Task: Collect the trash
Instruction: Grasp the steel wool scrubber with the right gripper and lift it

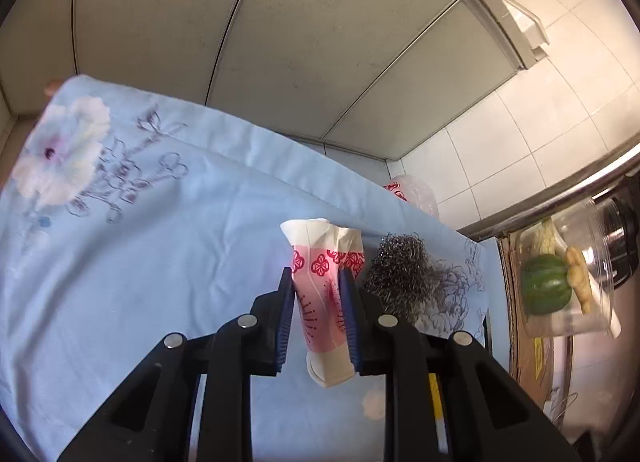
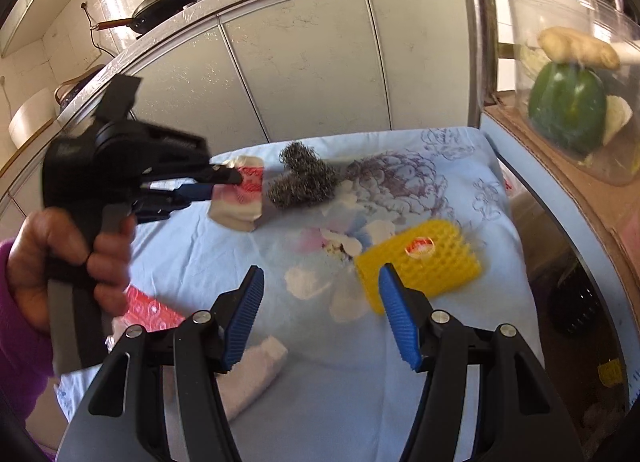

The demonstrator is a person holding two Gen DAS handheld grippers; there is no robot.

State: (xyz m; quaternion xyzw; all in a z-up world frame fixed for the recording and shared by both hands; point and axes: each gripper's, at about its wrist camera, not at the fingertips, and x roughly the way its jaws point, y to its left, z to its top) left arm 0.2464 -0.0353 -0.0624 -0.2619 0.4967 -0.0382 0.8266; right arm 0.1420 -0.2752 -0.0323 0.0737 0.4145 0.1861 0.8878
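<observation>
A crushed paper cup [image 1: 316, 246] with red flower print lies on the light blue flowered cloth [image 1: 140, 262]. My left gripper [image 1: 316, 276] is shut on it, both blue pads pressing its sides. The right wrist view shows this gripper [image 2: 230, 186], held by a hand in a purple sleeve, clamping the cup [image 2: 244, 206] at the far left of the table. My right gripper [image 2: 320, 272] stands open above the cloth with nothing between its fingers. A yellow foam net [image 2: 424, 262] lies just beyond its right finger. A steel wool pad [image 2: 304, 178] sits beside the cup.
White scraps [image 2: 308, 282], a red wrapper [image 2: 150, 312] and a white wad [image 2: 256, 370] lie on the cloth. A clear tub with a green squash [image 2: 572, 102] stands on a cardboard box to the right. Grey cabinet doors [image 1: 280, 42] rise behind the table. A printed plastic bag [image 1: 412, 190] shows past the far edge.
</observation>
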